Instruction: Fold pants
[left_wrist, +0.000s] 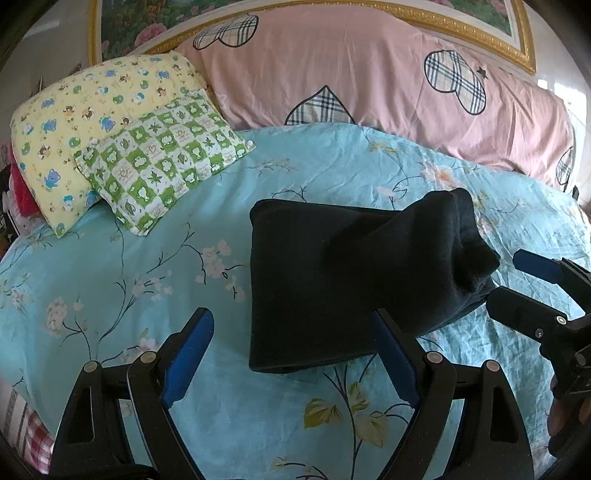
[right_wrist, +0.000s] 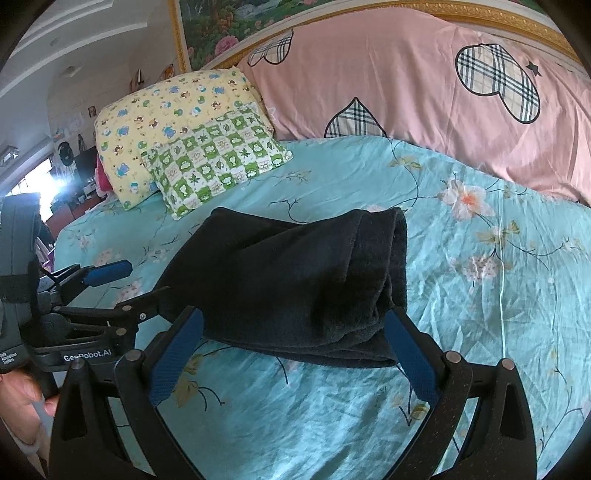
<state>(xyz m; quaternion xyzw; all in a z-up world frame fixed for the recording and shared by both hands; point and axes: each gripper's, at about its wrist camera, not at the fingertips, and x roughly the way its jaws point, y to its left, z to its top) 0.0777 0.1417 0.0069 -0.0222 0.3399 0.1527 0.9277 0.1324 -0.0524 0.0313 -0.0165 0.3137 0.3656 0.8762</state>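
Observation:
The black pants lie folded into a thick, roughly square bundle on the turquoise floral bed sheet. They also show in the right wrist view, with rolled layers on the right side. My left gripper is open, its blue pads on either side of the bundle's near left corner, holding nothing. My right gripper is open, its blue pads straddling the bundle's near edge. The right gripper shows at the right edge of the left wrist view; the left gripper shows at the left of the right wrist view.
A yellow cartoon-print pillow and a green checked pillow lie at the back left. A pink quilt with plaid hearts runs along the headboard. A framed floral picture hangs behind.

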